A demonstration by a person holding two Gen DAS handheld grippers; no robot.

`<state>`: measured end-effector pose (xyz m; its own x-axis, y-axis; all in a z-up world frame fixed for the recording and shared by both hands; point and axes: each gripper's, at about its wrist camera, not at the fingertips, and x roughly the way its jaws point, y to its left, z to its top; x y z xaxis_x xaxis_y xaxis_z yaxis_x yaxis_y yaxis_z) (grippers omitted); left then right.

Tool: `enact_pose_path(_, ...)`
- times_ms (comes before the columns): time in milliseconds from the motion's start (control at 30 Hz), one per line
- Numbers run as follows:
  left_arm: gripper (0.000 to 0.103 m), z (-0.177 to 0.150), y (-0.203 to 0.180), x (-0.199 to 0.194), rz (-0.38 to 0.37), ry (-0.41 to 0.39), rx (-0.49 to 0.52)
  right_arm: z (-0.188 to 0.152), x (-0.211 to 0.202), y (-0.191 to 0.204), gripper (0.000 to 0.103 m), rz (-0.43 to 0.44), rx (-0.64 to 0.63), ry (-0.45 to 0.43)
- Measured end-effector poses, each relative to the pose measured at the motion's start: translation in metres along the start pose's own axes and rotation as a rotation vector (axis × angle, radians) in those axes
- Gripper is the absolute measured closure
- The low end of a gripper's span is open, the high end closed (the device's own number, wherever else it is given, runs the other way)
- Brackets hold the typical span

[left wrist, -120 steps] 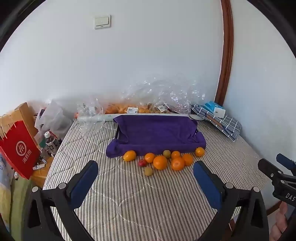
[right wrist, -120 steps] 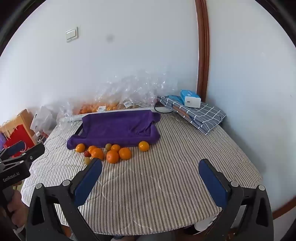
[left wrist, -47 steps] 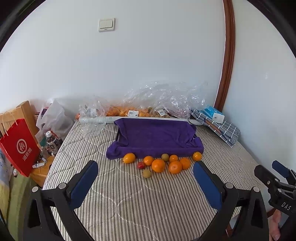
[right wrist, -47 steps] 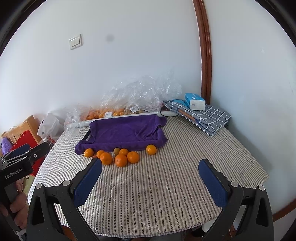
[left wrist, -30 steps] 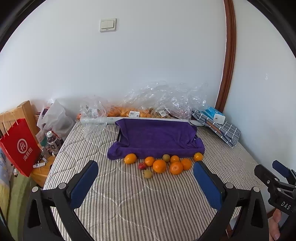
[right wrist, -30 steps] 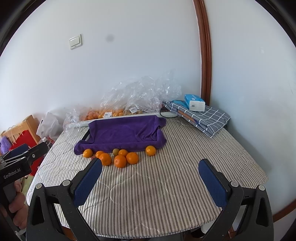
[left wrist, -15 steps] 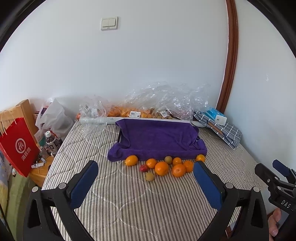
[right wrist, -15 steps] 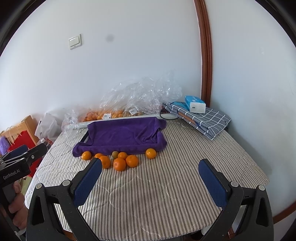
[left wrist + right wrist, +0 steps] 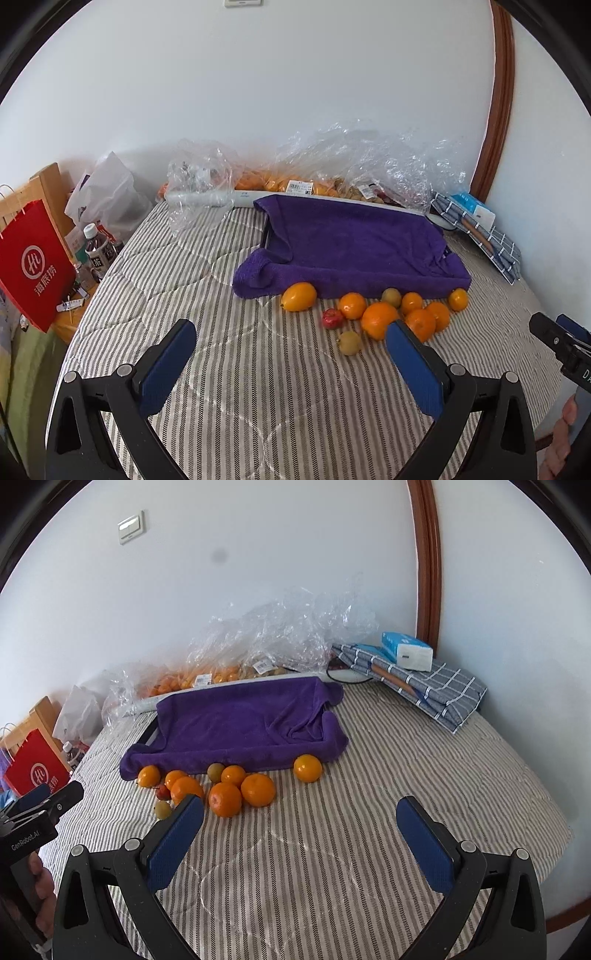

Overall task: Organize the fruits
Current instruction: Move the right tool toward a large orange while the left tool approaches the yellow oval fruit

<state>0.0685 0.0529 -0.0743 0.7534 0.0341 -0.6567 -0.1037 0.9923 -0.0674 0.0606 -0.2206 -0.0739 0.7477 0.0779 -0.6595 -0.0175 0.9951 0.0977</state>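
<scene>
The left tool (image 9: 40,812) bears "GenRobot.AI". The right tool (image 9: 565,343) shows "DA", cut off. The red paper bag (image 9: 35,258) carries a round white logo above Chinese characters.

— What are my grippers doing?

— Left gripper (image 9: 290,352): jaws spread wide, blue pads (image 9: 168,365) facing each other, nothing between them. Right gripper (image 9: 301,834) is the same — jaws wide apart and empty.

— And the hands?

— I see fingers of the right hand (image 9: 561,439) and of the left hand (image 9: 42,897), each wrapped on its handle.
</scene>
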Motion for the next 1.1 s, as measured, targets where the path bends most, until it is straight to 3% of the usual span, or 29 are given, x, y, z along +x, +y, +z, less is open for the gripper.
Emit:
enact_pose_path(300,0.003,-0.009,0.020,0.050,0.008,0.084,-0.003,-0.005,0.063,-0.016,0.004,-0.007,0.036,0.103)
enact_pose_path(433,0.010,-0.012,0.033,0.065,-0.006,0.126,-0.032,-0.009,0.088,-0.023,0.005,0.001,0.054,0.158)
enact_pose_path(567,0.011,-0.013,0.038,0.074,-0.006,0.125,-0.022,-0.011,0.107,-0.023,0.008,0.009,0.057,0.180)
enact_pose_path(633,0.011,-0.013,0.039,0.078,-0.006,0.132,-0.009,-0.010,0.114,-0.023,0.017,0.002,0.048,0.189)
enact_pose_path(833,0.011,-0.012,0.041,0.086,-0.031,0.144,0.011,-0.012,0.129,-0.025,0.023,-0.005,0.035,0.192)
enact_pose_path(1100,0.012,-0.016,0.053,0.097,-0.102,0.176,-0.068,-0.011,0.124,-0.024,0.027,-0.033,-0.030,0.135)
